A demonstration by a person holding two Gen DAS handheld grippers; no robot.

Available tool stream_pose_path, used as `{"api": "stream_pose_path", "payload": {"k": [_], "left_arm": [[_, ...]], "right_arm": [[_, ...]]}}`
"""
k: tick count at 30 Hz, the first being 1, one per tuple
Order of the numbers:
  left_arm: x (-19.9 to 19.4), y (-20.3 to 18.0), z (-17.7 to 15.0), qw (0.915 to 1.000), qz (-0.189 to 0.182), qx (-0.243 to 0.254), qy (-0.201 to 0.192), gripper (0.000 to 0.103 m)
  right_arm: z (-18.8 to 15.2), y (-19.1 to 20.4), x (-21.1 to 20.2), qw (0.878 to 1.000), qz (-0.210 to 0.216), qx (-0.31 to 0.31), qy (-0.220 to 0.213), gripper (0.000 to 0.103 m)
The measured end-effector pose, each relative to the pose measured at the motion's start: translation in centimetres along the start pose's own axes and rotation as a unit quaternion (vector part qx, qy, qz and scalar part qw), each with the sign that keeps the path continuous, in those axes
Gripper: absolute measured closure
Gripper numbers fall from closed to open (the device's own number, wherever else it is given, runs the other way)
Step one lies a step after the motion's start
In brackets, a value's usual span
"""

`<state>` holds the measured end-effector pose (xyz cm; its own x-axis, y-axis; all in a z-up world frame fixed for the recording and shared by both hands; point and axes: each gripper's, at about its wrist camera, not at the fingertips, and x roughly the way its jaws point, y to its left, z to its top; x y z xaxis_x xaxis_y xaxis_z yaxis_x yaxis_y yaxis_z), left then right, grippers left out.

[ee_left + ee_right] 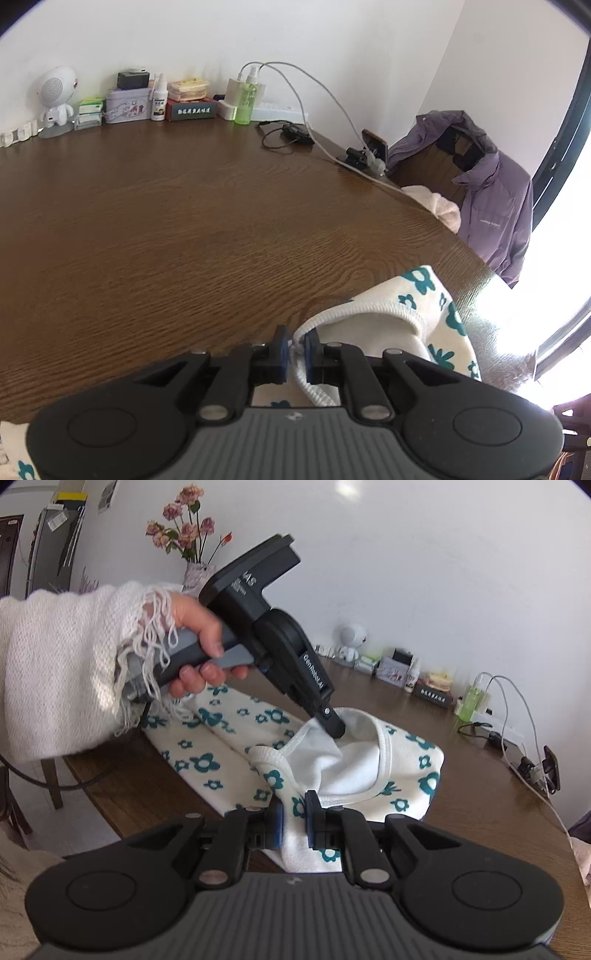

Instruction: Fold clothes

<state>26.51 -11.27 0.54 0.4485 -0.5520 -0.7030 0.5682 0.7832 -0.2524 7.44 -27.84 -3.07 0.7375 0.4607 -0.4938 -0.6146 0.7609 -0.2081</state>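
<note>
We find the floral garment (221, 753) lying at the tabletop (166, 221) near edge | left gripper (295, 350) fingers pinching its ribbed white hem (306, 384) | right gripper (293, 821) fingers pinching the floral fabric | left hand (199, 646) grips its handle.

The garment (229, 753) lies on the tabletop (184, 229) near its front edge, with small items (155, 99) lined along the wall behind.
</note>
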Motion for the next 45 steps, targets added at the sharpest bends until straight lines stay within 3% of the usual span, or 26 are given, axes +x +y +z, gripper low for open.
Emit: {"api": "stream_pose_path", "payload": {"k": [2,3,4,5,8,11,14,17,21,22,23,25,32,34,36,39,45], "left_arm": [[-0.4,-0.1,-0.1,1.0,0.003,0.003,-0.004,0.074],[-1.0,-0.4,-0.1,0.9998,0.006,0.007,-0.015,0.059],[-1.6,-0.6,0.0,0.9996,0.01,0.012,-0.025,0.052],[-2.3,-1.0,0.1,0.9991,0.009,0.021,-0.036,0.052],[-4.4,-2.6,0.5,0.9973,-0.031,0.039,-0.053,0.05],[-4.4,-4.1,0.8,0.9931,-0.11,0.029,-0.028,0.05],[-2.4,-5.3,1.0,0.9915,-0.129,0.011,0.004,0.05],[-0.2,-5.5,1.0,0.9947,-0.098,-0.021,0.024,0.05],[0.9,-4.7,1.0,0.9925,-0.104,-0.065,0.007,0.056],[0.9,-4.5,1.1,0.9912,-0.111,-0.072,0.002,0.08],[0.9,-4.2,1.1,0.9896,-0.123,-0.075,0.0,0.096],[0.4,-3.8,1.2,0.9903,-0.122,-0.067,0.0,0.102],[-0.3,-1.7,1.0,0.9936,-0.091,-0.063,0.018,0.1],[-0.2,-1.3,0.8,0.9942,-0.082,-0.067,0.021,0.09],[-0.9,-1.0,0.6,0.9923,-0.1,-0.073,0.007,0.082],[-1.5,-1.3,0.4,0.986,-0.146,-0.081,0.001,0.058],[-0.9,-3.4,-0.7,0.9813,-0.18,-0.057,0.035,0.061]], "right_arm": [[-0.3,-0.1,0.0,1.0,0.003,0.01,-0.001,0.087],[-0.3,-0.4,-0.2,1.0,0.008,0.022,-0.005,0.081],[-0.2,-0.8,-0.7,0.999,0.014,0.04,-0.011,0.076],[-0.1,-1.3,-1.4,0.998,0.019,0.062,-0.021,0.065],[-0.1,-3.3,-3.5,0.99,0.032,0.127,-0.052,0.06],[-0.7,-5.7,-4.0,0.977,0.029,0.202,-0.058,0.058],[-2.0,-7.7,-3.4,0.957,0.043,0.281,-0.052,0.058],[-2.4,-7.2,-2.6,0.963,0.012,0.266,-0.032,0.058],[-2.5,-6.1,-1.3,0.97,0.001,0.242,-0.009,0.058],[-2.6,-5.9,-1.0,0.972,-0.002,0.237,-0.002,0.058],[-2.6,-5.6,-0.8,0.973,-0.007,0.232,0.003,0.058],[-2.7,-5.4,-0.6,0.974,-0.01,0.227,0.006,0.058],[-2.9,-4.7,-0.6,0.977,-0.024,0.21,0.003,0.056],[-2.7,-4.5,-0.9,0.977,-0.027,0.21,-0.006,0.055],[-2.3,-4.5,-1.6,0.977,-0.023,0.211,-0.026,0.055],[-1.6,-4.0,-2.0,0.981,-0.019,0.191,-0.034,0.055],[-1.4,-3.4,-1.5,0.983,-0.027,0.182,-0.021,0.055]]}}
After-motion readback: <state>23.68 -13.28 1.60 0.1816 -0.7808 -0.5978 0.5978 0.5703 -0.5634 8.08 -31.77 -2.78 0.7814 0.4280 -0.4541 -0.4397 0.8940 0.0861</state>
